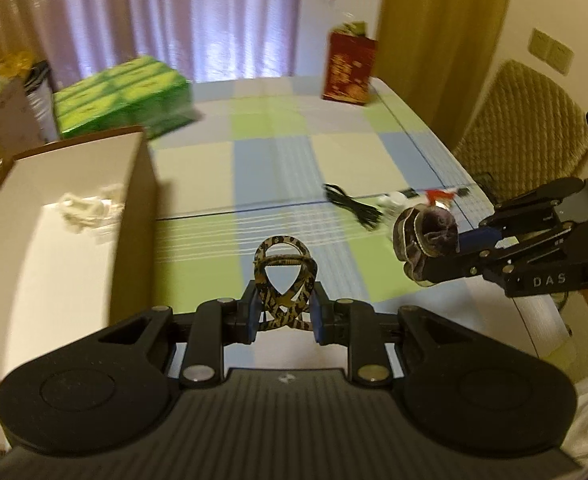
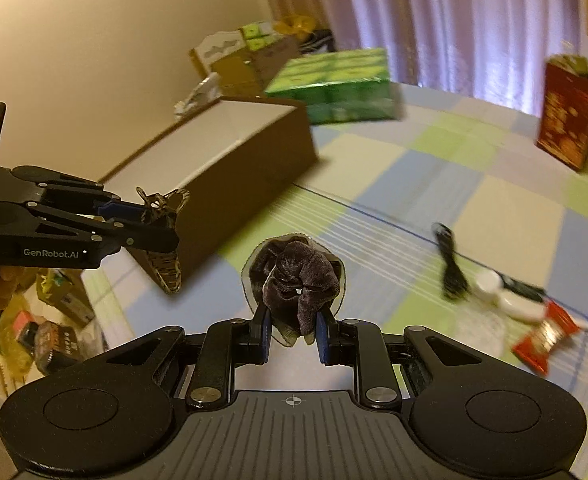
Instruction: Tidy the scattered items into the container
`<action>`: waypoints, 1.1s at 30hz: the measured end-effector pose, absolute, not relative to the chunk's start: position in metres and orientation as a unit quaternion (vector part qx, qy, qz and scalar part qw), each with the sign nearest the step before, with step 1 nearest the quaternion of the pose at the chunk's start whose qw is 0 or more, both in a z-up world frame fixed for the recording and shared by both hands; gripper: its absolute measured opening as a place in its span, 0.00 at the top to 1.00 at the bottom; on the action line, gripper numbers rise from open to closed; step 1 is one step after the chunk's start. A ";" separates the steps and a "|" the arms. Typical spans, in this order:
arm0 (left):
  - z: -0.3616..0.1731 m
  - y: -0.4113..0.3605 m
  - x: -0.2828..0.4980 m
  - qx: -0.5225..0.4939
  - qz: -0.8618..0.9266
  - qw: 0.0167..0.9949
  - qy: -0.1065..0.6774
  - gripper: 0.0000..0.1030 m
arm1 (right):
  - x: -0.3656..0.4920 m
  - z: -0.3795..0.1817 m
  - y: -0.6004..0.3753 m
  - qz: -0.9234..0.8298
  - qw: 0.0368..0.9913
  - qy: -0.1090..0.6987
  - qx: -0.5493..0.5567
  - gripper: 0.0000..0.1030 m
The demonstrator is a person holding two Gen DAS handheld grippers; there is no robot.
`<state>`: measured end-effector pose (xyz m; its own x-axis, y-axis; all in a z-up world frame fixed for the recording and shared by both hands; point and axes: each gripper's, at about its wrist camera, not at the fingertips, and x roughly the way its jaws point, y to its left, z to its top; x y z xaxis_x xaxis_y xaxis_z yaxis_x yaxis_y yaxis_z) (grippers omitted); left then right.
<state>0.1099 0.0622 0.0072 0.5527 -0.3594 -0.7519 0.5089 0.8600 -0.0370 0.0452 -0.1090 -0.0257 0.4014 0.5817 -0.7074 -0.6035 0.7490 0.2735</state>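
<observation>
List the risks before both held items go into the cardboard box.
1. The left gripper pinches the patterned hair clip only at its lower end, so it may twist or slip.
2. The scrunchie bulges from the right gripper and may snag when released.
3. Both grippers converging on the cardboard box might collide.

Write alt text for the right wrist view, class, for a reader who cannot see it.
The right gripper holds a dark velvet scrunchie between its fingers above a checked tablecloth. To its left, the left gripper carries a patterned hair clip beside an open cardboard box. A black cable, white cases and a red wrapper lie at right.
</observation>
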 end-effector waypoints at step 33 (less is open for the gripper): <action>0.009 0.267 0.231 0.113 -0.216 0.877 0.413 0.80 | 0.110 -0.023 0.173 0.324 0.838 0.440 -0.008 0.76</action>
<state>0.2310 0.2669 0.0090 0.5643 -0.2860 -0.7744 0.4735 0.8806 0.0198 0.1098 0.1730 -0.0228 0.4030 0.5365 -0.7415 -0.5500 0.7895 0.2723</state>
